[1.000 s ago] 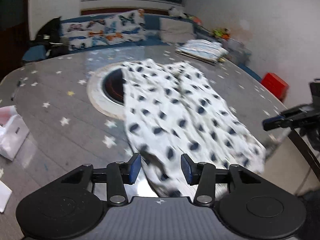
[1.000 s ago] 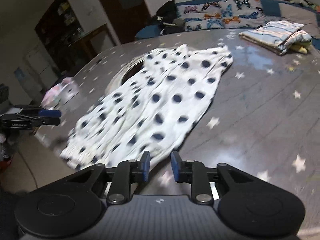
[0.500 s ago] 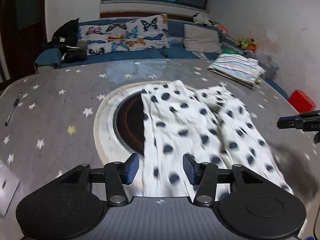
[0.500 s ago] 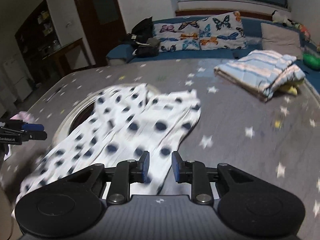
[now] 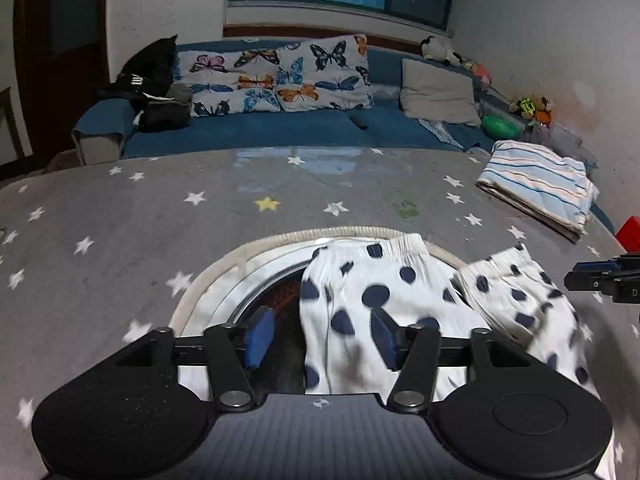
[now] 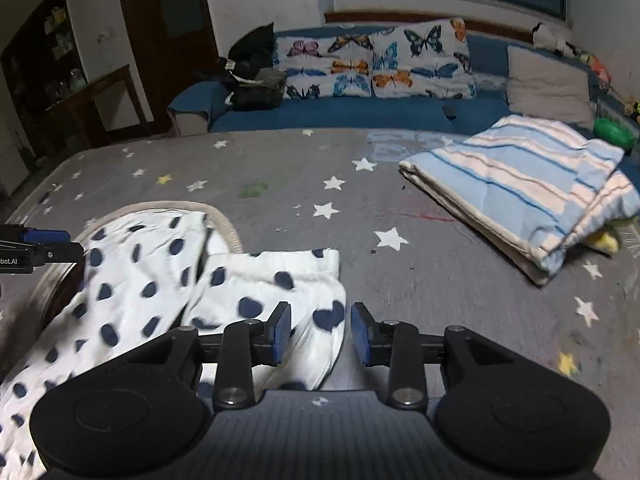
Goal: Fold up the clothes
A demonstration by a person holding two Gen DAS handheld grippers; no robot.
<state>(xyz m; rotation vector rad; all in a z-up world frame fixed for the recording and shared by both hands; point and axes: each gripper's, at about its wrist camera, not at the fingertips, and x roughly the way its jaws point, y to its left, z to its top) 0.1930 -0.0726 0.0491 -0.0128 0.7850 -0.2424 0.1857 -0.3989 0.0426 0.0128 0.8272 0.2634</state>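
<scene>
A: How are the fingers now?

B: On the left gripper the 2 blue pads are spread and opening. The left edge of the trousers lies between them, but no pad presses on it. The right gripper is opening too, with a narrower gap. The right trouser leg is under that gap, also not pinched.

A: Where are the trousers?

B: They lie flat on the grey table with stars. The 2 cuffs point to 12 o'clock and the left leg partly covers the round opening. At 2 o'clock is a folded striped blanket, well apart.

A: How will they handle?

B: I think they are light, thin and very soft, so they will sag and wrinkle. I would pinch each cuff at its outer corner, where the hem is thicker.
</scene>
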